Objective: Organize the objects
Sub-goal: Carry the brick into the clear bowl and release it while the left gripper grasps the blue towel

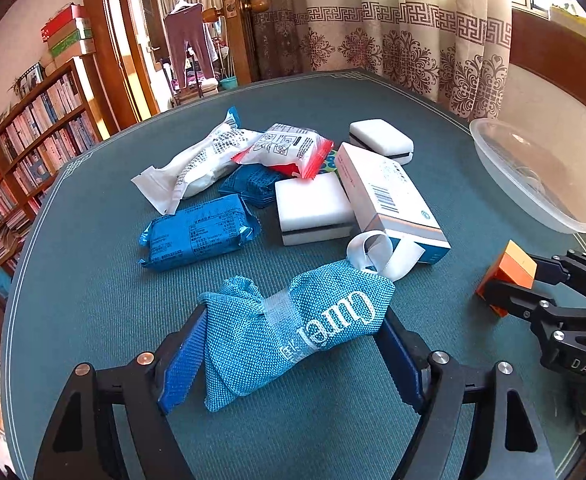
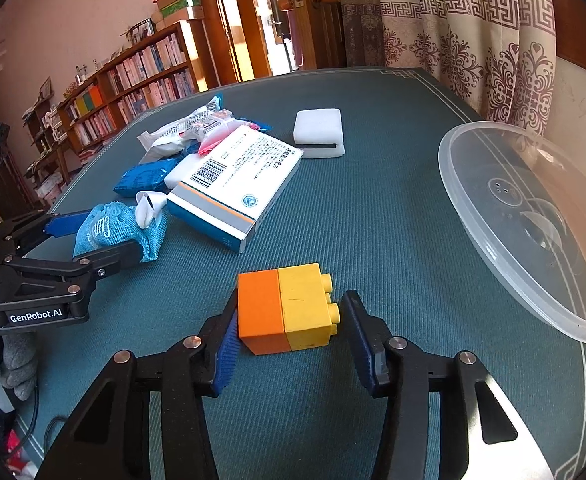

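A: Near left, our left gripper (image 1: 293, 356) pinches the blue mesh pouch (image 1: 293, 332). Lift straight.
B: Our right gripper (image 2: 293, 340) brackets the orange-yellow block (image 2: 289, 308), right pad still clear. Squeeze fully, then the clear bowl (image 2: 473, 216), far right.

Orange-yellow block (image 2: 289, 312) between right gripper (image 2: 291, 340) pads

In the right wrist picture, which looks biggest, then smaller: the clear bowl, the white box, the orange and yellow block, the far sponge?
1. Clear bowl
2. White box
3. Block, though nearness to the camera swells it
4. Sponge, far away, so really unsure
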`<control>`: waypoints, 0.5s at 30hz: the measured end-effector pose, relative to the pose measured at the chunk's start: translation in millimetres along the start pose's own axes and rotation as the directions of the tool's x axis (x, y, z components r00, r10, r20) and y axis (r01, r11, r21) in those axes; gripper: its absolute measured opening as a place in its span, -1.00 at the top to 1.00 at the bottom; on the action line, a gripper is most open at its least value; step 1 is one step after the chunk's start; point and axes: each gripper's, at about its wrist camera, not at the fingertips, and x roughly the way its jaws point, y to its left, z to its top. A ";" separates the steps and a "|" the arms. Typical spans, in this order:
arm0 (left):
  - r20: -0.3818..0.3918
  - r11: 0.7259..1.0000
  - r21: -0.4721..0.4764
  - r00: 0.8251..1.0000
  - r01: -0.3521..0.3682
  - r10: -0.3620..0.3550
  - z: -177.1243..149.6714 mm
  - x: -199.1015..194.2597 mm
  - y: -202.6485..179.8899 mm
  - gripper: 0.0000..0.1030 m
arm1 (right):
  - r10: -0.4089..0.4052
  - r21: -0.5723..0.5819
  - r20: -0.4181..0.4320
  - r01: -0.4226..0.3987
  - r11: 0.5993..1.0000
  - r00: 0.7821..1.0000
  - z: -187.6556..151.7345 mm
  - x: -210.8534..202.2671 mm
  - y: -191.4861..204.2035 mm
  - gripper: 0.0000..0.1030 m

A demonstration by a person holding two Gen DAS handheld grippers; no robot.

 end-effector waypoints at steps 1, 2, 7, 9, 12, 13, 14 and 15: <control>0.000 1.000 0.002 1.000 0.005 -0.005 -0.4 -1.4 -2.3 -0.62 | 0.008 -0.001 0.000 -0.008 1.000 1.000 -0.4 -0.5 0.5 0.11; 0.002 1.000 0.006 1.000 0.009 -0.009 -0.2 -2.8 -5.1 -0.62 | 0.014 -0.003 0.000 -0.014 1.000 1.000 -0.6 -1.1 1.1 0.11; 0.016 1.000 0.014 1.000 0.025 -0.025 3.1 -12.3 -15.9 -0.62 | 0.024 -0.019 0.021 -0.023 1.000 1.000 0.7 -12.1 2.3 0.15; 0.025 0.999 0.009 0.999 0.036 -0.036 7.3 -16.5 -18.8 -0.62 | 0.025 -0.017 0.043 -0.024 1.000 0.999 5.1 -21.7 -0.3 0.15; 0.042 0.999 0.010 0.998 0.053 -0.053 16.0 -22.3 -26.6 -0.62 | 0.014 -0.009 0.093 -0.014 1.000 0.996 14.0 -40.3 -7.9 0.15; 0.047 0.998 0.013 0.997 0.061 -0.061 19.3 -23.6 -29.9 -0.62 | 0.007 -0.001 0.113 -0.007 1.000 0.994 17.4 -47.4 -12.1 0.15; 0.052 0.997 0.017 0.996 0.069 -0.070 22.1 -24.9 -33.8 -0.62 | -0.004 0.012 0.132 0.002 1.000 0.991 20.8 -54.0 -17.3 0.15; 0.055 0.997 0.024 0.996 0.076 -0.077 25.3 -25.2 -37.9 -0.62 | -0.018 0.027 0.149 0.014 1.000 0.989 24.2 -59.7 -23.5 0.15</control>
